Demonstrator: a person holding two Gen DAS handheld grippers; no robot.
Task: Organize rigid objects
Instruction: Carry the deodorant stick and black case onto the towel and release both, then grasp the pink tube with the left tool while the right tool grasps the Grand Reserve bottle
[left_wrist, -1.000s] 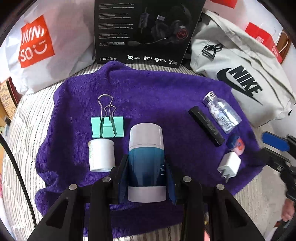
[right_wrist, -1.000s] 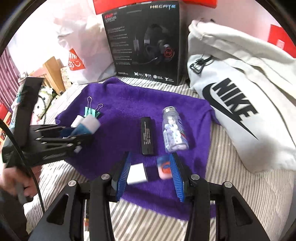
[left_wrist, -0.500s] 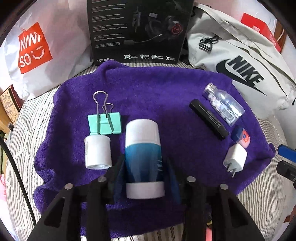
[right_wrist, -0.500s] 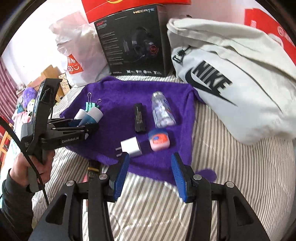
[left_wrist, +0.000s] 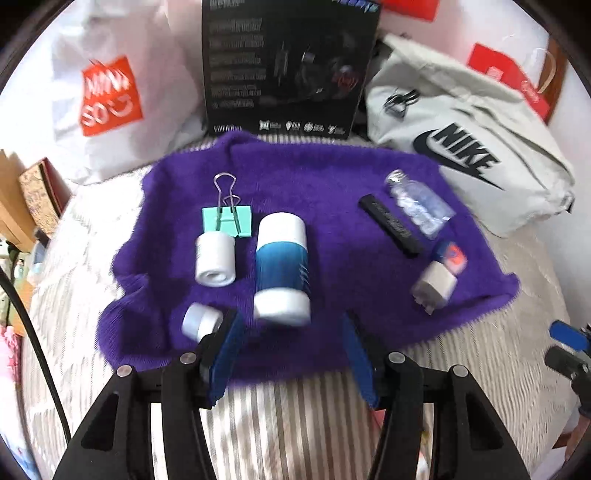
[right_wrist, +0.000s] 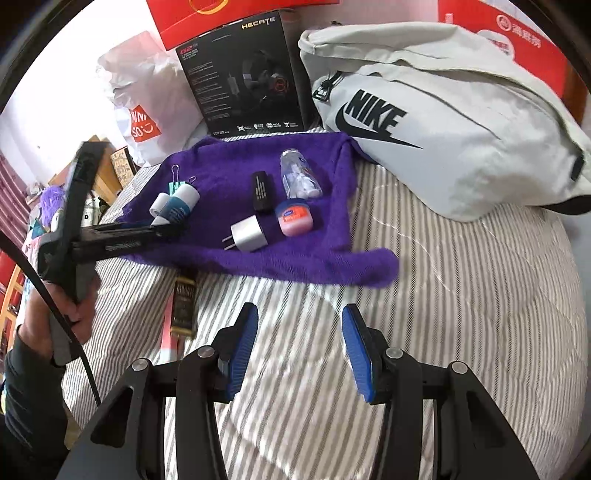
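The left gripper (left_wrist: 291, 349) has just been opening, and its jaws now stand apart with nothing between them: the blue-and-white tube (left_wrist: 282, 267) lies released on the purple towel (left_wrist: 314, 173), beside the small white bottle (left_wrist: 215, 258) and the mint binder clip (left_wrist: 227, 219). The right gripper (right_wrist: 299, 349) hangs spread and empty over the striped bedding (right_wrist: 461, 295), well clear of the charger plug (right_wrist: 248, 233) and the pink jar (right_wrist: 294, 217). This looks like the gap between placements; the next move probably calls for choosing 1 remaining item and approaching squarely.
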